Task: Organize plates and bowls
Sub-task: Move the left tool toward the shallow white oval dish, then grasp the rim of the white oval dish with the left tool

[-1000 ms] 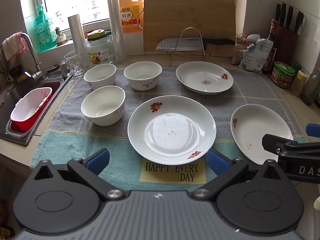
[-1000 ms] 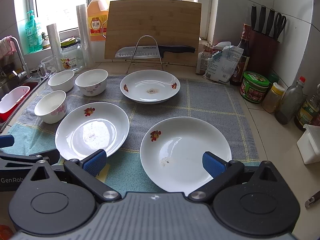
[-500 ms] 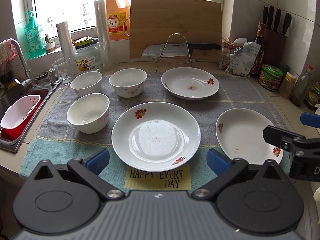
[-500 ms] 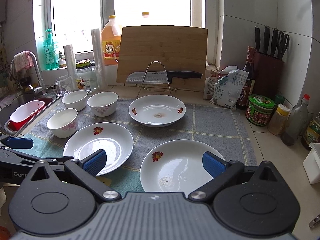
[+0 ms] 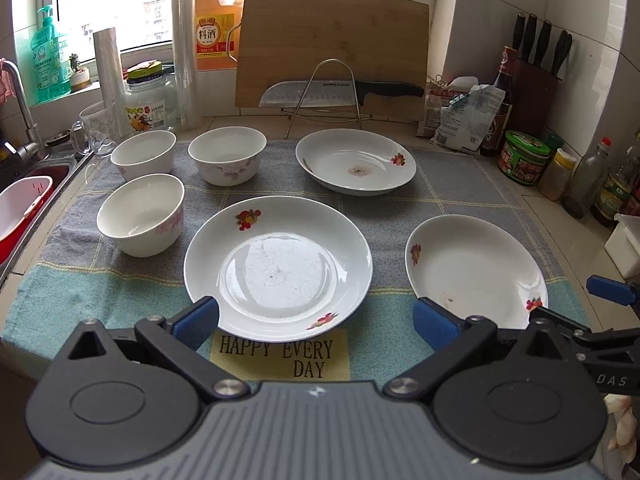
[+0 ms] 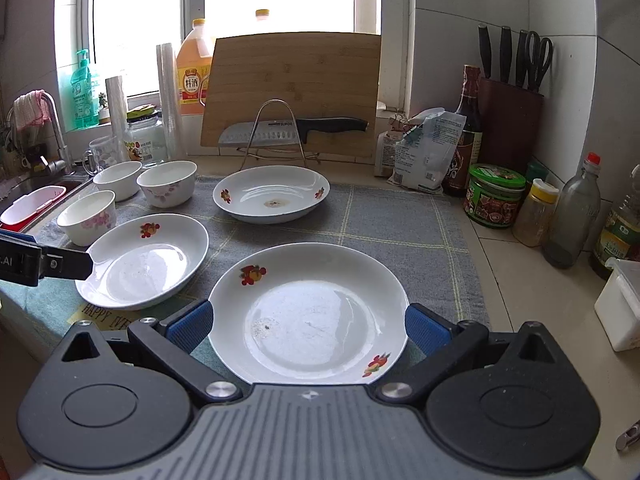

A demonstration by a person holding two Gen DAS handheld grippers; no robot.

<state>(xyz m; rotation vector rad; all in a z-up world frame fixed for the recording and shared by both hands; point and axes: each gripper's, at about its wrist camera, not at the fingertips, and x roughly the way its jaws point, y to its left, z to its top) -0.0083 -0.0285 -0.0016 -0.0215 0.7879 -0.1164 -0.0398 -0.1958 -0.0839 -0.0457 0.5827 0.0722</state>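
Both grippers, left gripper (image 5: 316, 320) and right gripper (image 6: 308, 324), gaped wide and empty, each framing a near plate (image 5: 278, 266) (image 6: 308, 312) for lifting.

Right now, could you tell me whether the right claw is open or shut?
Open. In the right wrist view the right claw has its blue pads spread wide on either side of the near plate, gripping nothing.
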